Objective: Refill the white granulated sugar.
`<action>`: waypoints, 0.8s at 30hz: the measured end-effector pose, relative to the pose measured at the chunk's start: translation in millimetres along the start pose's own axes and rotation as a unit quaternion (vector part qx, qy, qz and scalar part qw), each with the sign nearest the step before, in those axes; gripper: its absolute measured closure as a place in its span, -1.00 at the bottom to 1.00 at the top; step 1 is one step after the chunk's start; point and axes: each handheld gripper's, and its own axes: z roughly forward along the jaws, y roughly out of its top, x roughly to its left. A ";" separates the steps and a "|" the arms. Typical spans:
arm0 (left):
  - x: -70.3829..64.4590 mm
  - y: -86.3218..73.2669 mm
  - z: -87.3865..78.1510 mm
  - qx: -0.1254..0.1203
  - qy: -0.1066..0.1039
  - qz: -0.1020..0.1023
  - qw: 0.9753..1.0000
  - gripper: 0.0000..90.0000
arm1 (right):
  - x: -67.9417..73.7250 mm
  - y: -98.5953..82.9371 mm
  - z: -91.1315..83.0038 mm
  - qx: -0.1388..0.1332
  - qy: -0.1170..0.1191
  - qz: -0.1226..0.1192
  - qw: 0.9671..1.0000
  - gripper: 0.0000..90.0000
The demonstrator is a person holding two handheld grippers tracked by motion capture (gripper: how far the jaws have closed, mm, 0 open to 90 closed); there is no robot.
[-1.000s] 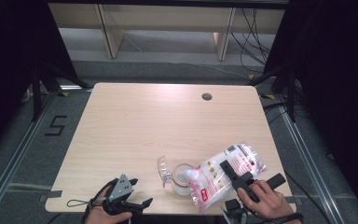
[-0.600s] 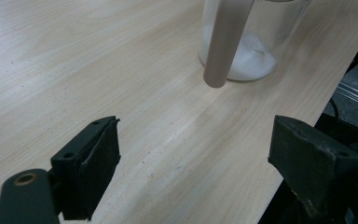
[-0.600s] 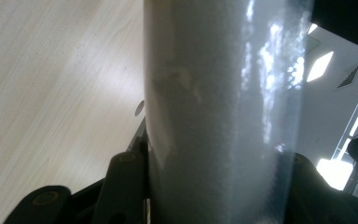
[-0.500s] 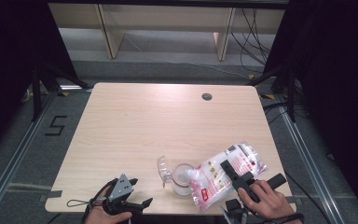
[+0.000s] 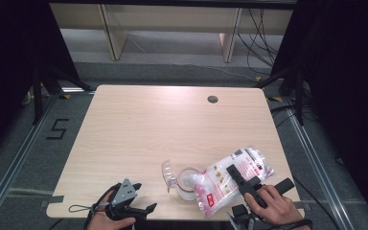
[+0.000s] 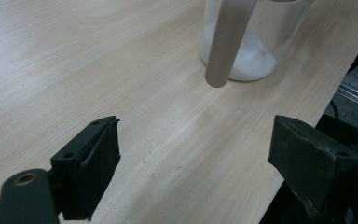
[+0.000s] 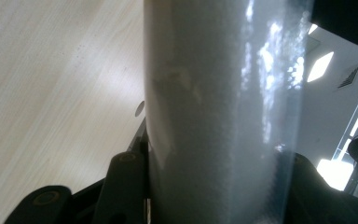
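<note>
While the clear jar [image 5: 187,181] stands near the table's [image 5: 172,124] front edge with white powder at its bottom, a plastic bag [image 5: 230,179] of white powder is held tilted just right of it, its lower end at the jar's mouth. The bag is clamped between the right gripper's [image 5: 242,181] jaws. Well left of the jar, the left gripper [image 5: 127,203] is held with jaws wide apart, empty.

Left gripper [image 5: 141,209]: jaws wide apart, low at the near edge. Right gripper [image 5: 237,175]: jaws clamped, angled up-left.
</note>
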 end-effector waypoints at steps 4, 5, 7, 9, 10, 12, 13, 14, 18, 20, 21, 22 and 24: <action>0.4 0.1 -0.3 0.001 0.000 0.001 1.000 -0.65 | 2.0 0.6 -0.8 0.005 -0.001 0.012 1.000 0.37; 0.4 0.1 -0.5 0.000 0.000 0.002 1.000 -0.65 | 1.5 0.5 -0.5 0.003 0.000 0.010 1.000 0.37; -1.5 0.0 0.5 -0.011 -0.004 -0.010 1.000 -0.65 | -0.3 0.1 0.0 -0.001 0.000 -0.001 1.000 0.37; -1.0 0.0 -0.2 -0.007 -0.002 -0.004 1.000 -0.65 | -0.5 -0.2 -0.4 -0.001 0.001 0.001 1.000 0.37; -1.1 0.0 -0.1 -0.007 -0.003 -0.005 1.000 -0.65 | -0.7 -0.3 -0.7 0.000 0.001 0.001 1.000 0.37; 0.2 0.1 -0.3 0.000 0.001 0.002 1.000 -0.65 | -0.9 -0.5 -0.9 0.000 0.000 0.002 1.000 0.37; -1.0 0.0 0.2 -0.006 -0.002 -0.004 1.000 -0.65 | -0.9 -0.4 -0.9 0.001 0.000 0.001 1.000 0.37; -2.1 0.0 0.9 -0.012 -0.005 -0.011 1.000 -0.65 | 0.6 -0.5 -1.9 0.006 0.000 0.012 1.000 0.37; -1.8 -0.1 0.6 -0.012 -0.004 -0.011 1.000 -0.65 | -0.6 -0.6 -0.7 -0.001 -0.002 0.001 1.000 0.37; -1.0 0.1 -0.2 -0.008 -0.004 -0.005 1.000 -0.65 | 1.6 -1.0 -2.0 0.006 -0.003 0.015 1.000 0.37; -1.7 0.1 0.4 -0.011 -0.004 -0.009 1.000 -0.65 | 1.4 -1.0 -2.0 0.007 0.000 0.015 1.000 0.37; -0.8 0.1 -0.3 -0.006 -0.002 -0.004 1.000 -0.65 | 1.6 -1.0 -2.0 0.007 -0.003 0.015 1.000 0.37; -1.2 0.1 -0.1 -0.008 -0.004 -0.006 1.000 -0.65 | -0.4 -1.3 -1.2 0.001 -0.003 0.004 1.000 0.37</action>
